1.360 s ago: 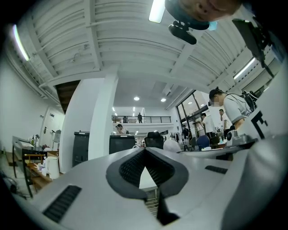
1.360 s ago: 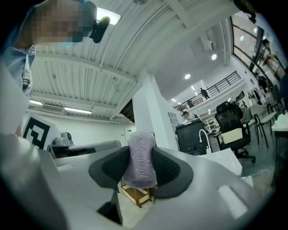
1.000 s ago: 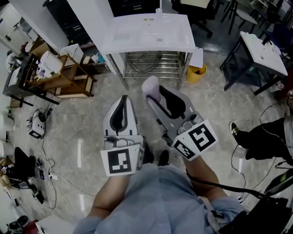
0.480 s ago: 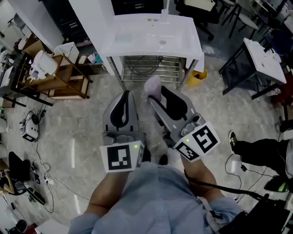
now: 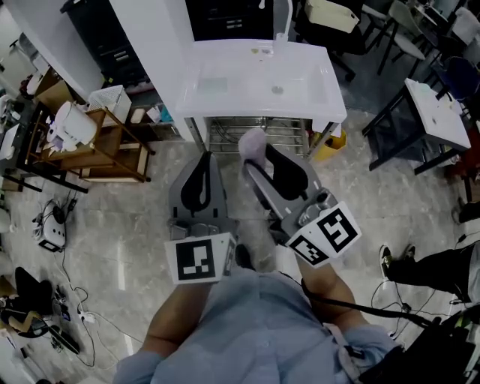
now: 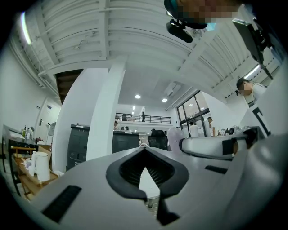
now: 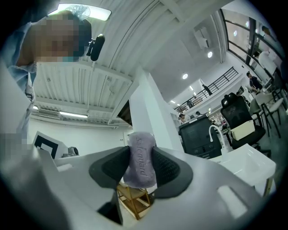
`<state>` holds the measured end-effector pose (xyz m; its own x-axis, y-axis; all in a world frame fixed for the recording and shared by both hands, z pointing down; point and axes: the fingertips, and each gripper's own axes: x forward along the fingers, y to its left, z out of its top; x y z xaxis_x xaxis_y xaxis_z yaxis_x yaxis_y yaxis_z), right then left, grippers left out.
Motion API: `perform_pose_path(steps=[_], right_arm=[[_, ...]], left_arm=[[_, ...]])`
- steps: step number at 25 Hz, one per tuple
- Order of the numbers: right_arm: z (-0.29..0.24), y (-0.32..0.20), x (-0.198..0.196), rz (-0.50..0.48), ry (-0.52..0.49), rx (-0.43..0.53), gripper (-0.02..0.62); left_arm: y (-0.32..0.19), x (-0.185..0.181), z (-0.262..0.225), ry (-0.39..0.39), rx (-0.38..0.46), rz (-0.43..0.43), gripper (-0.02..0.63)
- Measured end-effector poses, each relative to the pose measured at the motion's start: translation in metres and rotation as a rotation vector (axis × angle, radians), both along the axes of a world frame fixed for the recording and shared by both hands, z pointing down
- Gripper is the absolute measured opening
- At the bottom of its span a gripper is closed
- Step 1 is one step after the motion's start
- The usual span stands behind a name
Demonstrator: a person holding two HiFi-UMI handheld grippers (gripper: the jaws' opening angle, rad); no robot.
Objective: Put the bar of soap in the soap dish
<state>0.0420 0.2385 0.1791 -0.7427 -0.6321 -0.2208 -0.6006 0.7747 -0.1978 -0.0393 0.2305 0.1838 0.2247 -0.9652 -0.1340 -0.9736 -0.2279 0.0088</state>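
shelving of bare wood point(image 5: 112, 142) stands at about 10 o'clock in the head view, with a white jug-like appliance point(image 5: 73, 124) on its top. cables point(image 5: 52, 225) trail over the pale stone floor point(image 5: 127, 217) at 8 o'clock.

left gripper point(image 5: 204, 157) points toward 12 o'clock near the middle of the frame. its dark pads are pressed together at the tips, and nothing sits between them; its own view shows only a thin wedge of light lower down. its marker cube point(image 5: 199, 259) rides at the near end, against the person's blue shirt point(image 5: 255, 330).

just beside it, toward 1 o'clock, the right gripper point(image 5: 259, 155) angles slightly toward 11 o'clock and pinches the bar of soap point(image 5: 251, 141). the bar is pale lilac, stands on end between the two pads, and sticks out past their tips, with embossed lettering running down its face in the right gripper view.

white washbasin point(image 5: 225, 82) on a metal frame lies at 12 o'clock, beyond both grippers and apart from them; a faucet point(image 5: 282, 22) rises at its far edge. the soap is held in the air short of the basin's near rim. a yellow bin point(image 5: 335, 139) sits at 1 o'clock by the frame's leg, and a black-legged table point(image 5: 431, 112) stands at 2 o'clock.
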Motion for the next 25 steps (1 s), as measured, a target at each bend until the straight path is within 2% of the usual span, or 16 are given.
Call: perform_pose_path(steps=[16, 25], right_arm=[[0.006, -0.054, -0.037, -0.005, 0.032, -0.022, 0.161], [0.019, -0.094, -0.050, -0.057, 0.011, -0.054, 0.160]], left_arm=[[-0.048, -0.043, 0.016, 0.061, -0.026, -0.019, 0.006], [-0.082, -0.056, 0.027, 0.037, -0.059, -0.071, 0.006]])
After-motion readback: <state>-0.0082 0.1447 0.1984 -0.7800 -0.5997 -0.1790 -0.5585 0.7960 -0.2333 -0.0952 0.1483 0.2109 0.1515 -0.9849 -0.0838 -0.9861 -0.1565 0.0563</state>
